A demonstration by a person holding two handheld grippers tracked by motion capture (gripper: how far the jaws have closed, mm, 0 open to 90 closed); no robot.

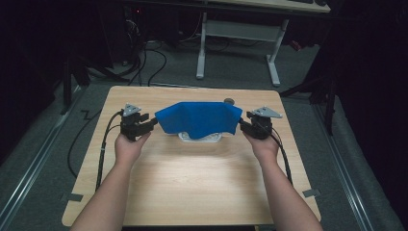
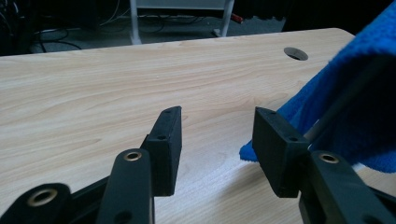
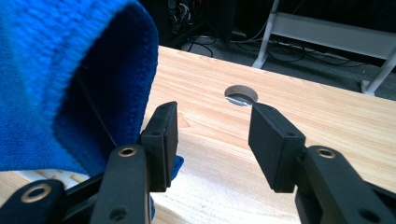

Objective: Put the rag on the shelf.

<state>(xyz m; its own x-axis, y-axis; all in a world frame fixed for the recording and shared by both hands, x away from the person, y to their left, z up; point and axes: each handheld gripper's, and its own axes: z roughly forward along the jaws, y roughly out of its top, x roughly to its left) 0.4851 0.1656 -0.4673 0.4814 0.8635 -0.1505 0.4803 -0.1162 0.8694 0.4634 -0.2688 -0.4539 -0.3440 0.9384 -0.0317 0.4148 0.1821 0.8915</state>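
Cloth (image 1: 199,119) draped over rack (image 1: 200,137) at mid-counter (image 1: 192,183); left gripper (image 1: 149,124) beside its left edge, right gripper (image 1: 243,126) beside its right; cable hole (image 1: 229,101) behind.

White object (image 1: 200,137) mostly under cloth (image 1: 199,119)
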